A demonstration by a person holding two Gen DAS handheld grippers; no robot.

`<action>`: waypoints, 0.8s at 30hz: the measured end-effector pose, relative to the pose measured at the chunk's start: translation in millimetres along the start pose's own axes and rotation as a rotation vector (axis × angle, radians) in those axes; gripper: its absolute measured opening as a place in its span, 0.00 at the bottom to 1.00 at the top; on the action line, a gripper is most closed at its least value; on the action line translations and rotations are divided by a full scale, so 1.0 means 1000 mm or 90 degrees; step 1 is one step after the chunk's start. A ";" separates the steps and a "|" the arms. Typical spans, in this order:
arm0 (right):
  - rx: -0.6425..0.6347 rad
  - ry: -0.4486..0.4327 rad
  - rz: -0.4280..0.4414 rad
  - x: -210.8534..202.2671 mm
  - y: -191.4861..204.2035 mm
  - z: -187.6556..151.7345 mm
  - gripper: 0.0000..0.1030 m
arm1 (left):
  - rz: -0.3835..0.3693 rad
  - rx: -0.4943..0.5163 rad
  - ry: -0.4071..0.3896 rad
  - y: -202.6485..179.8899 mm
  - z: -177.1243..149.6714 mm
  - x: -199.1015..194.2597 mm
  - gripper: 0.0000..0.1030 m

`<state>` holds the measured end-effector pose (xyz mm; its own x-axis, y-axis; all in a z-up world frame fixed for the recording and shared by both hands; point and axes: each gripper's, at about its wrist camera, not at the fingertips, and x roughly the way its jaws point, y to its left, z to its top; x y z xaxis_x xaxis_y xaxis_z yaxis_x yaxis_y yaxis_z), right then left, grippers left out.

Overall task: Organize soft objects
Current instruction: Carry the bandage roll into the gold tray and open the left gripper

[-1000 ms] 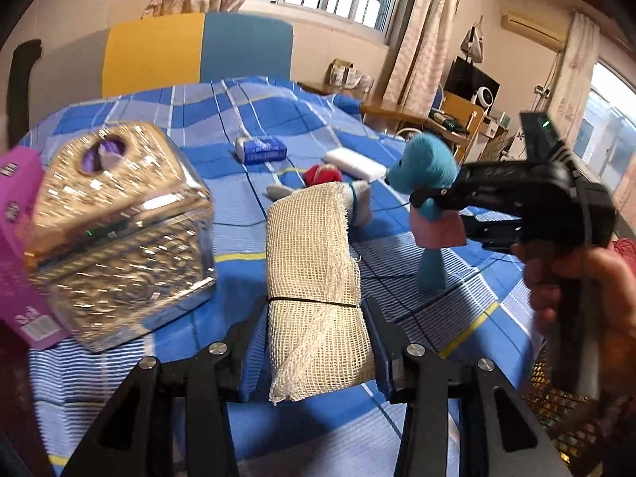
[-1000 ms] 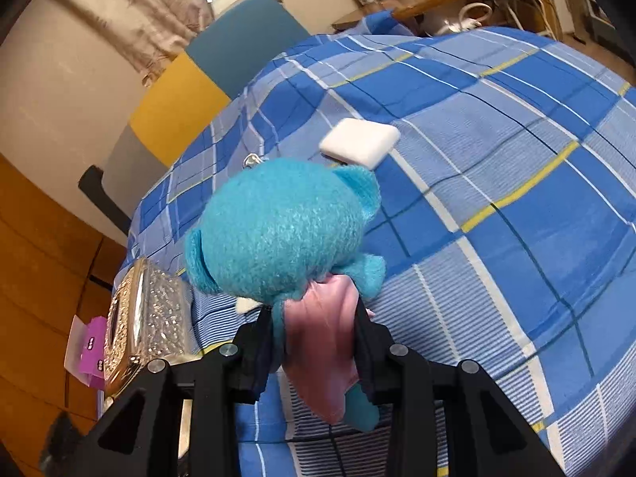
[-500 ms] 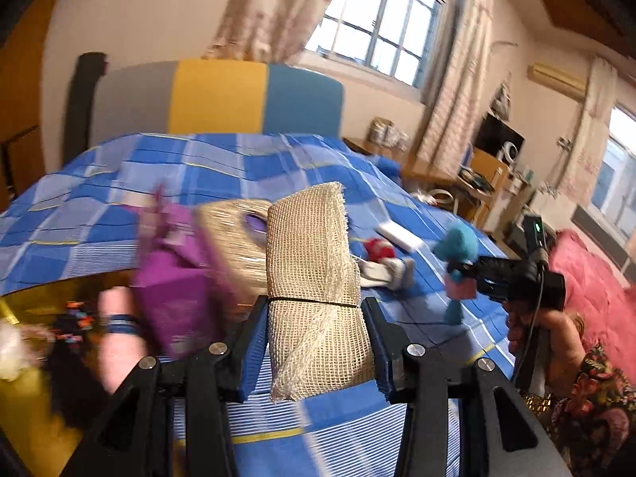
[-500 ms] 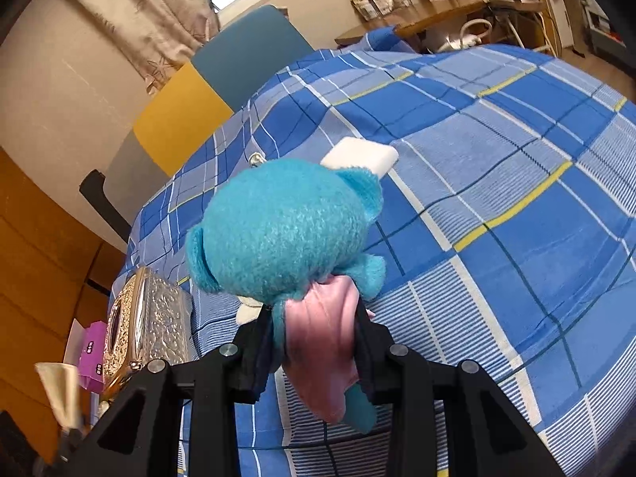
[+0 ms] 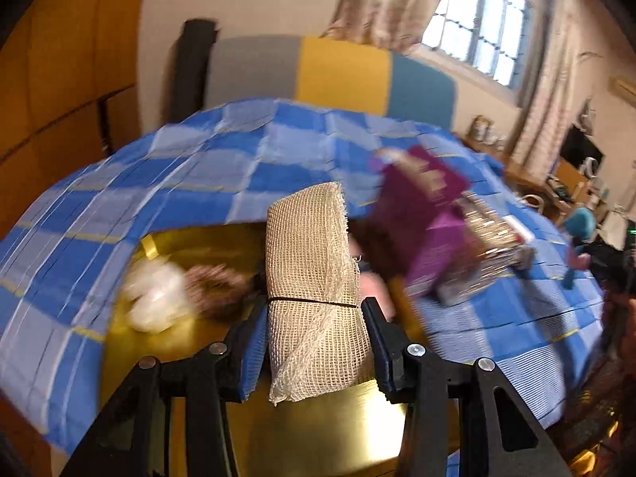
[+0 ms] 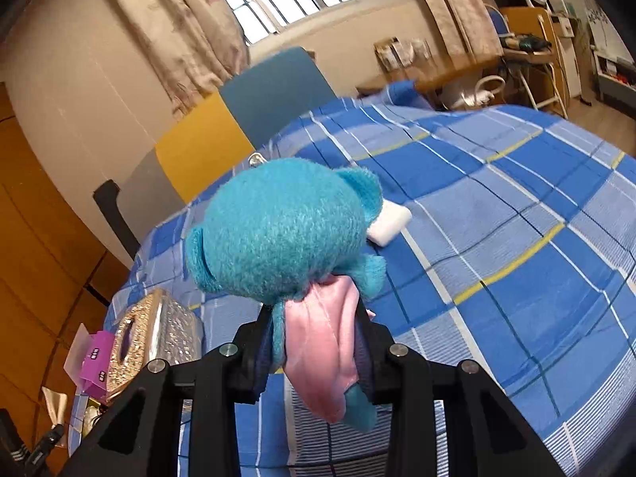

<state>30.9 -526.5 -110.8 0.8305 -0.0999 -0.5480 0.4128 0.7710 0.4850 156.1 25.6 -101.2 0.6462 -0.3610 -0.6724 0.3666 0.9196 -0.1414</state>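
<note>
Your left hand-held gripper point(image 5: 314, 342) is clamped on the mesh cloth roll point(image 5: 314, 290), held above the gold container point(image 5: 318, 429) at the bed's edge. The view is blurred, so release too soon and the roll could catch the rim or fall outside. Your right hand-held gripper point(image 6: 314, 342) grips the teal plush toy point(image 6: 286, 238) by its pink dress only; that thin fabric may slip. The white pad point(image 6: 391, 222) lies at its 2 o'clock.
</note>
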 end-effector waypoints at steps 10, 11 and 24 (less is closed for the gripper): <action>-0.020 -0.006 -0.008 -0.002 0.006 -0.002 0.34 | 0.084 -0.025 0.099 0.071 -0.036 0.027 0.45; -0.020 -0.006 -0.009 -0.002 0.006 -0.002 0.34 | 0.087 -0.027 0.106 0.075 -0.038 0.029 0.45; -0.028 -0.011 -0.006 -0.004 0.008 -0.002 0.34 | 0.118 -0.071 0.058 0.082 -0.040 0.011 0.66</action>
<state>30.3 -518.3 -106.4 0.8326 -0.1181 -0.5411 0.4049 0.7964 0.4492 166.3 103.8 -149.0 0.6307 -0.1733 -0.7564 0.1681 0.9821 -0.0848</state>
